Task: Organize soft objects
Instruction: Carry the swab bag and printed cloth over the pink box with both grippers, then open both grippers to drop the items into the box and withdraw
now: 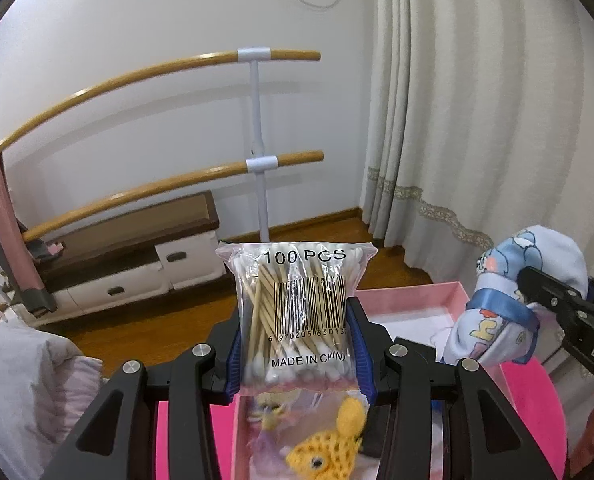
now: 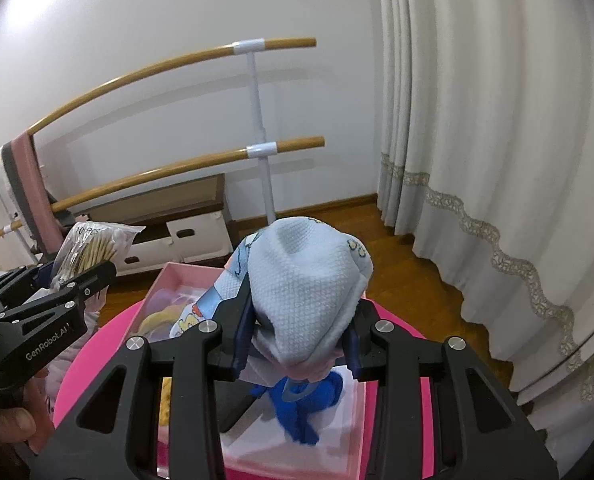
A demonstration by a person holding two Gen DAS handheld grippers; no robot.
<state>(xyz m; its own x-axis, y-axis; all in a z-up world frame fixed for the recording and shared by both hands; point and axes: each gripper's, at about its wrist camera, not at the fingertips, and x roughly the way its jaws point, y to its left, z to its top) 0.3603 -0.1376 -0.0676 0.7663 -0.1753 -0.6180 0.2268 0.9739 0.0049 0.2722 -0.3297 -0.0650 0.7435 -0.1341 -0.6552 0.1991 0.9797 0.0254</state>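
The left hand-held gripper (image 1: pixel 297 336) is clamped on a clear bag of cotton swabs (image 1: pixel 297 312), holding it upright at the centre of the left wrist view, above a pale pink box (image 1: pixel 417 300). Blurred in the lower part of that frame, a yellow crocheted toy (image 1: pixel 325 444) lies inside the box. The right hand-held gripper (image 2: pixel 299 336) is clamped on a rolled light-blue printed cloth (image 2: pixel 305 288), raised over the same box, where a dark blue fabric piece (image 2: pixel 309 408) lies at lower centre. The box sits on a bright pink round tabletop (image 2: pixel 97 352). A cream curtain (image 2: pixel 477 120) fills the right side.
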